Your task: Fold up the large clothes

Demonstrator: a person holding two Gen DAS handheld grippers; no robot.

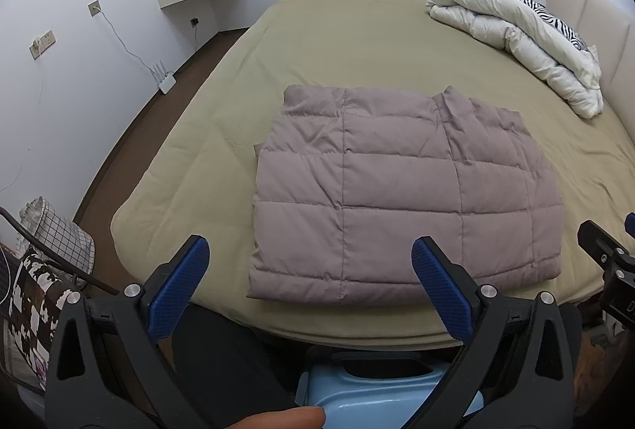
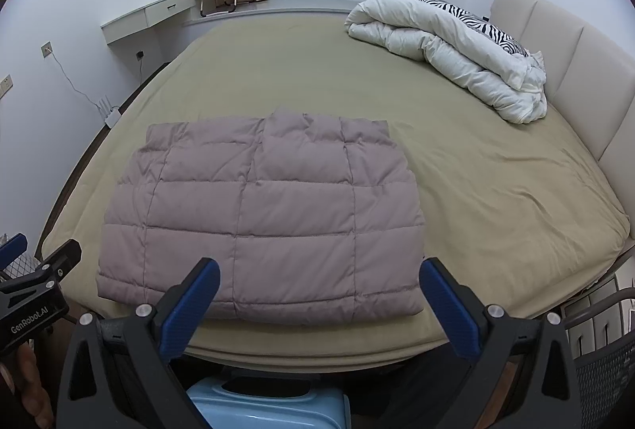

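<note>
- From the left wrist camera, the left gripper (image 1: 309,250) hangs over the near edge of the bed (image 1: 357,44), its two blue-padded fingers (image 1: 180,286) spread wide with nothing between them.
- The padded jacket (image 1: 401,199), mauve and quilted, lies folded into a neat rectangle on the olive sheet, close to the near edge and just beyond the fingertips, apart from them.
- At the right border of this view part of the right gripper (image 1: 607,254) pokes in, level with the jacket's near right corner.
- A white duvet (image 1: 516,40) is bundled at the far right of the bed against the headboard (image 1: 595,28), well apart from the jacket.
- Below the fingers sits a pale blue plastic stool (image 1: 377,401), and a fingertip (image 1: 285,419) shows at the bottom edge.
- A checked cloth (image 1: 59,234) lies on the floor side at the left.
- From the right wrist camera, the right gripper (image 2: 319,274) also stands wide open and empty, its fingers framing the near edge of the jacket (image 2: 262,214) without touching it.
- Here the jacket sits left of centre on the bed (image 2: 476,191), flat, its collar end pointing away.
- The left gripper (image 2: 39,270) enters at the left edge, beside the jacket's near left corner.
- The duvet (image 2: 448,48) lies far back on the right by the headboard (image 2: 555,44).
</note>
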